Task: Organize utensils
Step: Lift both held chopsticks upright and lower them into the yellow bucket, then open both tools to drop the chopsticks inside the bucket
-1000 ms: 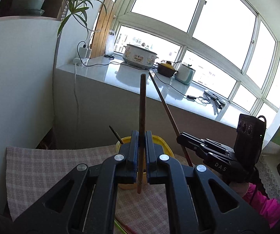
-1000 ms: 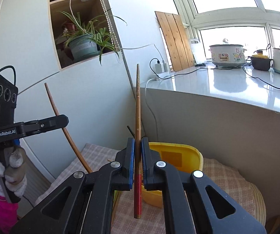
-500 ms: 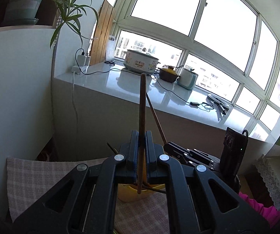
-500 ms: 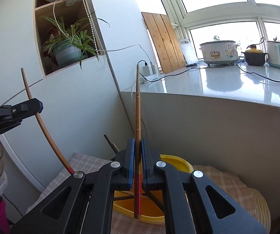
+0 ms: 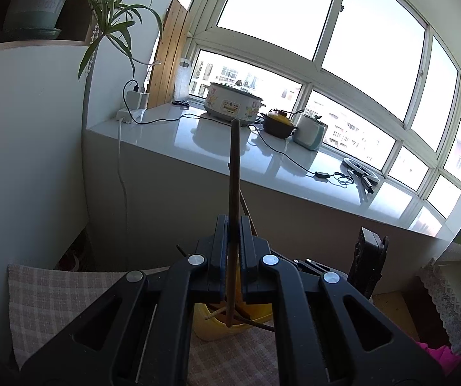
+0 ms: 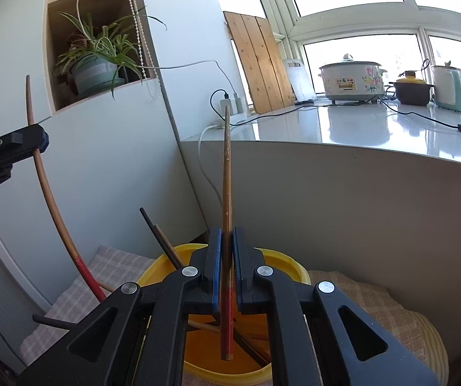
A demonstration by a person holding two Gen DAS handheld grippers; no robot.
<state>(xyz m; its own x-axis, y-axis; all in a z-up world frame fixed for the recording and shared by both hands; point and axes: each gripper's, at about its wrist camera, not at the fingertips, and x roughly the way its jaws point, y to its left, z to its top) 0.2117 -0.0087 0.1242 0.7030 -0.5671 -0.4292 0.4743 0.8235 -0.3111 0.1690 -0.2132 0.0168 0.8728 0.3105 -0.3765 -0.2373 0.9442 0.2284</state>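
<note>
Holding one chopstick each, both grippers sit over a yellow tub (image 6: 290,265). On the left side of the right wrist view, the left gripper (image 6: 39,138) has its jaws pressed on a brown chopstick (image 6: 49,193) with a red end, tilted toward the tub. In the middle, the right gripper (image 6: 226,267) pinches another chopstick (image 6: 227,193), standing up, with its red bottom end hanging above the tub. More chopsticks (image 6: 163,241) lean inside the tub. The tub rests on a checked cloth (image 6: 384,308). Behind, on the right, a rice cooker (image 6: 351,82) sits on the white counter (image 6: 375,128).
</note>
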